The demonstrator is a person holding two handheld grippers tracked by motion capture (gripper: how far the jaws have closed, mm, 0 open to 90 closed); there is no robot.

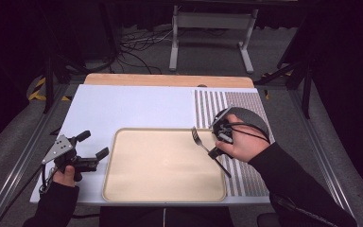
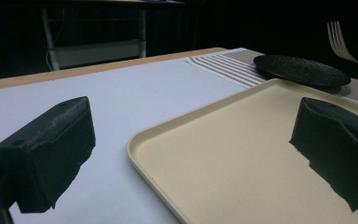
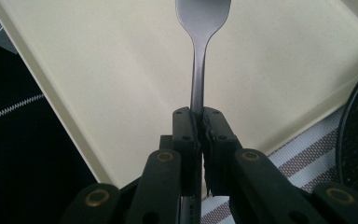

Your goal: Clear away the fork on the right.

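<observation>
A metal fork (image 1: 197, 137) hangs over the right part of the cream tray (image 1: 160, 189), tines toward the far side. My right gripper (image 1: 215, 152) is shut on the fork's handle (image 3: 197, 84); the handle's end sticks out toward the near right. A dark round plate (image 1: 246, 116) lies on the striped placemat (image 1: 208, 101), mostly behind the right hand. My left gripper (image 1: 94, 144) stands open with nothing between its fingers (image 2: 46, 154), just left of the tray (image 2: 261, 140). The fork (image 2: 338, 39) and the plate (image 2: 300, 69) also show far off in the left gripper view.
A white mat (image 1: 123, 106) covers the wooden table (image 1: 165, 79) under the tray. Beyond the table are cables and a white frame on the grey floor. Metal rails run along both sides of the table.
</observation>
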